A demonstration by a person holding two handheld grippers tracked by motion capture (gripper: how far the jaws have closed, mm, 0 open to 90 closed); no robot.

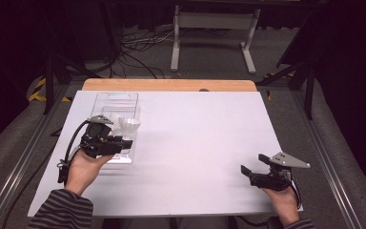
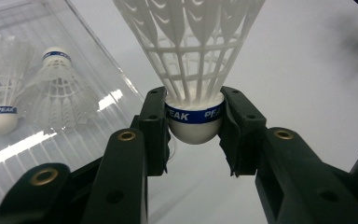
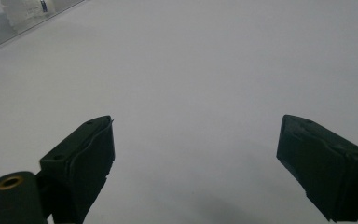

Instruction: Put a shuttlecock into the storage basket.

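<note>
A white plastic shuttlecock point(image 2: 193, 70) with a blue PEAK band is clamped by its cork base between the jaws of my left gripper point(image 2: 194, 127). In the high view that gripper point(image 1: 126, 141) sits over the right side of a clear plastic tray point(image 1: 116, 98), with the shuttlecock's skirt point(image 1: 129, 126) pointing away from the hand. Two more shuttlecocks point(image 2: 58, 88) lie in the tray point(image 2: 9, 154). My right gripper point(image 1: 253, 163) rests open near the table's front right, its jaws point(image 3: 193, 163) wide apart over bare white surface.
The white table top point(image 1: 195, 138) has a wooden strip along its far edge point(image 1: 171, 85). Beyond it stand a white frame point(image 1: 214, 33) and loose cables on the floor. Metal rails run along both sides of the table.
</note>
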